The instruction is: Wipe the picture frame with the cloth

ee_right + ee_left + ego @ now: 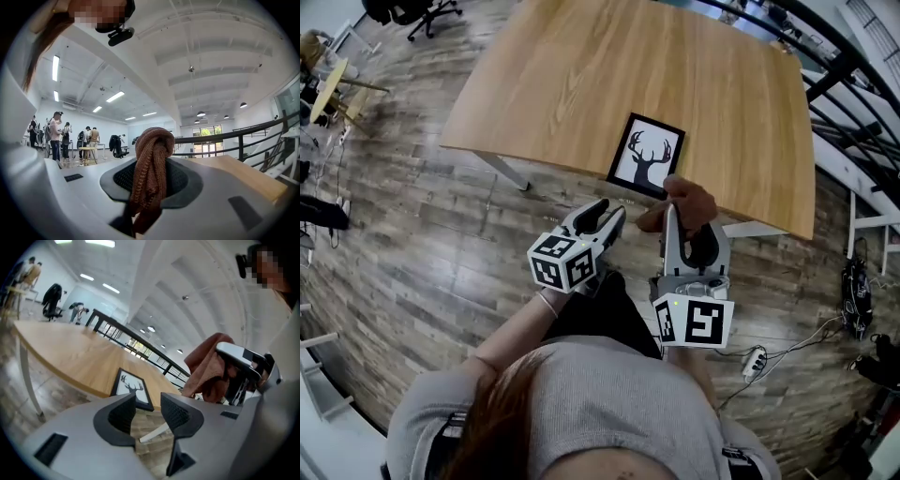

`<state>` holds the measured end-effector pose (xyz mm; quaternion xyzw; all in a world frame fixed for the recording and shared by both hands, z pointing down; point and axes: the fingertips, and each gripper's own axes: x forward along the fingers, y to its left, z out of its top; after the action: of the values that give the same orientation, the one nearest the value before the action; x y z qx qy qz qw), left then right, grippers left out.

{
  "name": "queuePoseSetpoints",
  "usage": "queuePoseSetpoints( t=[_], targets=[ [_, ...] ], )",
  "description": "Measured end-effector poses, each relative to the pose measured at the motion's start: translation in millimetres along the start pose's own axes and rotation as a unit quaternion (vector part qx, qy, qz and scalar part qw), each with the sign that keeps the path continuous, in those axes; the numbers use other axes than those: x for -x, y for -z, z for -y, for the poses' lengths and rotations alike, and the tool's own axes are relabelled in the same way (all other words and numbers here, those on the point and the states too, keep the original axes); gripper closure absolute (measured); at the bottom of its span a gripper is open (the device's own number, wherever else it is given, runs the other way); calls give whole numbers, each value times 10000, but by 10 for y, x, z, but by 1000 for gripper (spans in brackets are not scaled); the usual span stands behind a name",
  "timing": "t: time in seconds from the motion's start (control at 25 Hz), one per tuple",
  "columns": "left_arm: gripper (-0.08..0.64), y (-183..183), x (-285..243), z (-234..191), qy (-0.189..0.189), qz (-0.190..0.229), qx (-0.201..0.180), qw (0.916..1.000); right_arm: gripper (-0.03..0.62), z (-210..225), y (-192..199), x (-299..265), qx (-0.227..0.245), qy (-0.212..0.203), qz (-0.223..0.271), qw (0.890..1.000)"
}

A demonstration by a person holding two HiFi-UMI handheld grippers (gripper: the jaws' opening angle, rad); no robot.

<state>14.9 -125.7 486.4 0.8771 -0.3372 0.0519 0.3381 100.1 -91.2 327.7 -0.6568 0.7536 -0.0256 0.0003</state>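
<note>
A black picture frame (647,156) with a deer silhouette lies flat near the front edge of the wooden table (609,75); the left gripper view shows the frame (132,387) just past the jaws. My left gripper (609,214) (149,411) hovers over the floor short of the table edge, open, with nothing between its jaws. My right gripper (686,223) (150,180) is shut on a bunched reddish-brown cloth (689,199) (150,164), held just in front of the frame's near edge. That cloth (208,376) also hangs at the right of the left gripper view.
Wood-plank floor surrounds the table. A black office chair (422,14) stands far left, a power strip (755,361) with cables lies on the floor at the right, and a black railing (853,84) runs behind the table. Several people (58,136) stand far off.
</note>
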Motion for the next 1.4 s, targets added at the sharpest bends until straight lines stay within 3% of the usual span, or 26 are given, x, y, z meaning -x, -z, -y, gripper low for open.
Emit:
queuePoseSetpoints(
  t=[0.12, 0.24, 0.44, 0.68, 0.84, 1.04, 1.2, 1.32, 1.4],
  targets=[
    [378, 343, -248, -331, 33, -317, 1117, 9932, 459, 33, 228, -86, -77, -64, -198, 9998],
    [376, 594, -496, -467, 260, -671, 1652, 9836, 459, 38, 450, -143, -129, -140, -391, 9991],
    [376, 644, -885, -583, 812, -1191, 1845, 9722, 459, 59, 708, -261, -190, -224, -569, 9979],
    [376, 726, -1088, -658, 1994, -1967, 2502, 9268, 459, 36, 828, -349, -231, -353, -657, 9969],
    [376, 645, -1223, -713, 2146, -2190, 2557, 9168, 459, -2, 882, -398, -255, -403, -704, 9964],
    [377, 606, -1368, -648, 2632, -2465, 2895, 8867, 459, -8, 945, -384, -244, -428, -794, 9956],
    [377, 647, -1399, -623, 2876, -2778, 2670, 8768, 459, -6, 1005, -382, -228, -451, -848, 9951],
    [379, 536, -1384, -518, 3284, -2699, 2933, 8563, 459, 15, 1066, -400, -241, -465, -925, 9943],
    [390, 520, -1398, -506, 3256, -2701, 3070, 8525, 459, 17, 1092, -407, -251, -471, -956, 9940]
  ],
)
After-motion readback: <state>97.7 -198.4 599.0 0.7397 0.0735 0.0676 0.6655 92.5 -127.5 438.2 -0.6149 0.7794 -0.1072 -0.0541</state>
